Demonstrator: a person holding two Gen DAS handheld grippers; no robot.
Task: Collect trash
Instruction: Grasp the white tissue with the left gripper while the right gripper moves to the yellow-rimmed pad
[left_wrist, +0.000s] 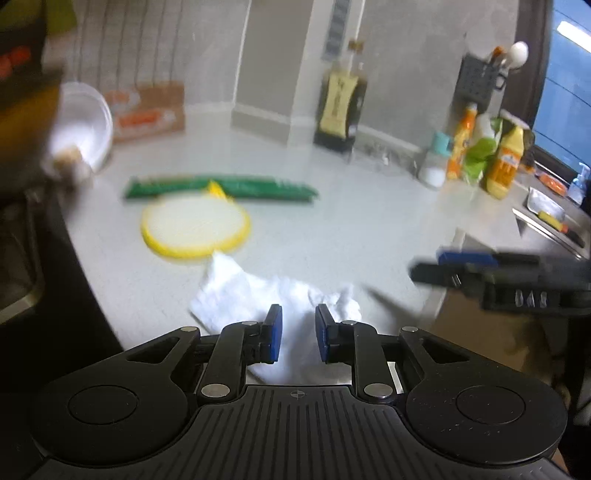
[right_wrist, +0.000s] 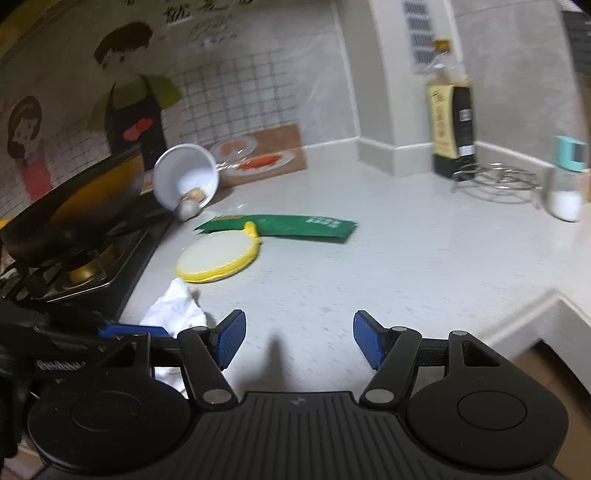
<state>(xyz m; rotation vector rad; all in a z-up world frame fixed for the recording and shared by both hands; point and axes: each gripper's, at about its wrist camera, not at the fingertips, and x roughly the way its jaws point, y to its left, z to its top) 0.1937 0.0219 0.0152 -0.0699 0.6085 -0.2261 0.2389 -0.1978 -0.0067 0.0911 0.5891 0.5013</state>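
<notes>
Crumpled white tissue (left_wrist: 273, 295) lies on the desk (left_wrist: 332, 229) at its near edge, and I use it as my landmark. My left gripper (left_wrist: 298, 338) sits right over the tissue, its blue fingers (left_wrist: 275, 332) set a little apart with the paper showing in the gap; I cannot tell whether they touch it. My right gripper (right_wrist: 299, 341) hovers to the right of the tissue, above bare desk, its fingers (right_wrist: 232, 338) spread wide and holding nothing. In the right wrist view the tissue (right_wrist: 173, 306) shows just left of that gripper, partly behind the left gripper's blue tip.

Just beyond the tissue lies a round yellow-rimmed pad (left_wrist: 195, 225), almost touching it. Behind the pad, a flat green packet (left_wrist: 221, 187) stretches across the desk, the pad's tab overlapping it. Further back and to the left of the tissue, a white bowl (right_wrist: 184, 177) leans tipped on its side beside the stove (right_wrist: 92, 258), which carries a dark pan (right_wrist: 74, 206). Far back and right of the tissue stands a dark bottle (right_wrist: 452, 125) against the wall, with a wire trivet (right_wrist: 495, 181) and a teal-capped jar (right_wrist: 567, 181) near it.
</notes>
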